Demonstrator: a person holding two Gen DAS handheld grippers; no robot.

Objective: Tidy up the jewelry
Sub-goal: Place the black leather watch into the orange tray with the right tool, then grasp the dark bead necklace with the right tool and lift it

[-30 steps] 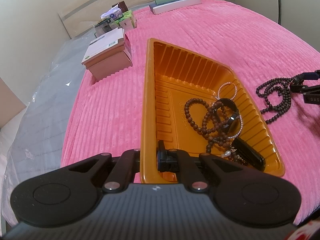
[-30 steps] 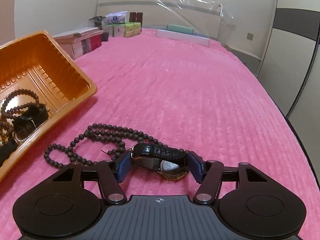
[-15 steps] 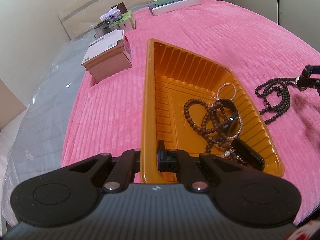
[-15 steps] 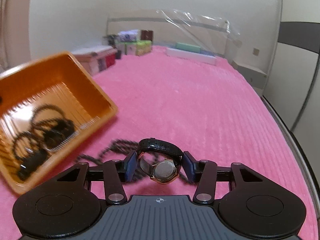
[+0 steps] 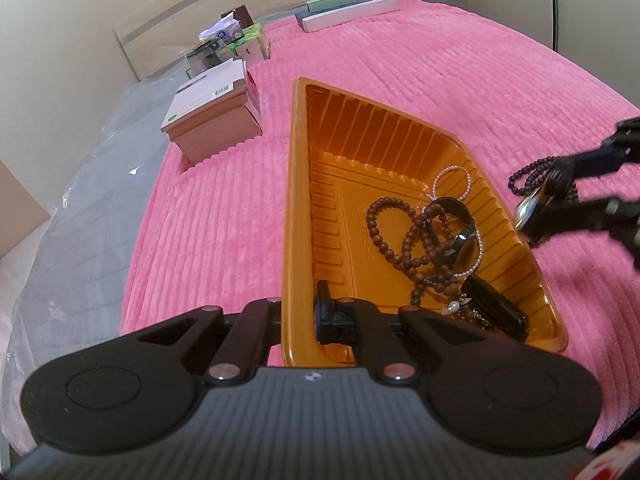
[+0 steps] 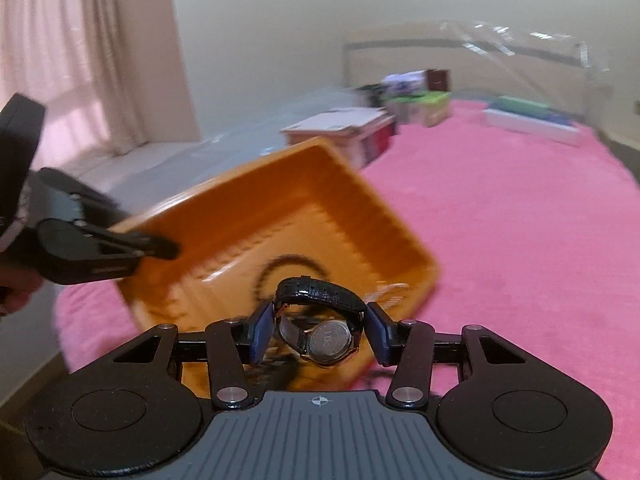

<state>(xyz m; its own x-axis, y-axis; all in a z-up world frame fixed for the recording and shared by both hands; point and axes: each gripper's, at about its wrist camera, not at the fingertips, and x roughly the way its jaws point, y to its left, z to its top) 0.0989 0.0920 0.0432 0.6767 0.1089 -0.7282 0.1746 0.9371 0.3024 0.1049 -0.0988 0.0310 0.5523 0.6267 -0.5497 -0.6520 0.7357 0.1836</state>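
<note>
We hold the watch [image 6: 320, 320] in our right gripper [image 6: 318, 330]. Its blue fingers [image 6: 260, 332] press on the black strap from both sides, so the watch hangs between them with its round face down. It is up in the air, just over the near edge of the orange tray [image 6: 328, 184]. We carry it this way so we can drop it in with the other jewelry.

In the tray sit brown bead strings [image 5: 404, 236], a white pearl bracelet [image 5: 452, 184] and a dark watch band [image 5: 460, 232]. They lie in a heap toward 4 o'clock in the left camera's view. One more dark bead necklace [image 5: 532, 172] lies on the pink bed cover [image 5: 400, 60], just outside the tray at about 3 o'clock. It is not put away yet.

Our left gripper [image 5: 304, 320] pinches the tray's near wall, fingers clenched on it. We think this keeps the tray from sliding on the soft bed. Far off at 11 o'clock sit some boxes [image 5: 212, 120].

What differs from a second ago? Back then the watch lay low on the bed, right by the dark necklace. Now it is lifted and has swung over to the tray. The right camera's view is blurry. The left gripper and the tray look the same as before.
</note>
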